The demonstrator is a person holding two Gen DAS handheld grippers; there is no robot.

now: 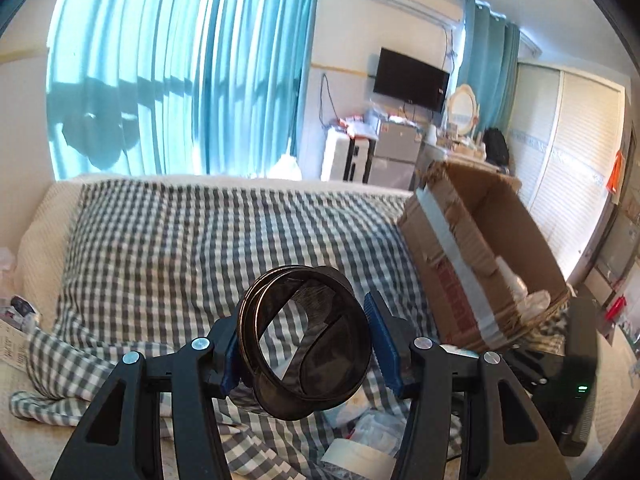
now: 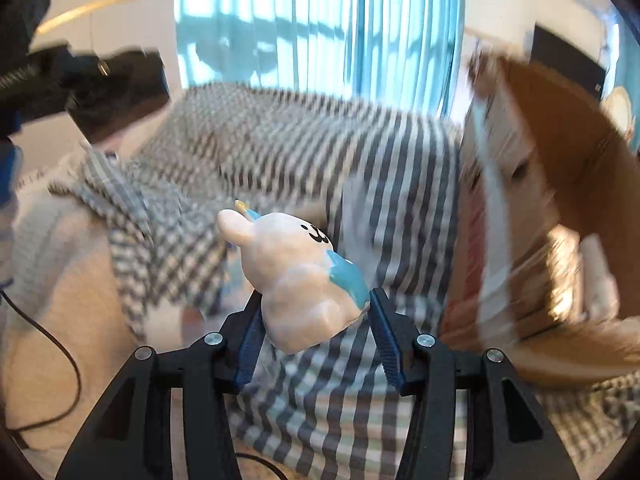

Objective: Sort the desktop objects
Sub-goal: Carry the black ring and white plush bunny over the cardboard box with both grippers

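open cardboard box [image 1: 492, 248], white items [image 1: 516, 284] inside

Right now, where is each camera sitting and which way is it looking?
Left wrist: on the left gripper, looking along its fingers at a dark ring-shaped container between them, over the checked cloth.
Right wrist: on the right gripper, looking along its fingers at a white bunny figure between them.
Both show the checked cloth, cardboard box and blue curtains.
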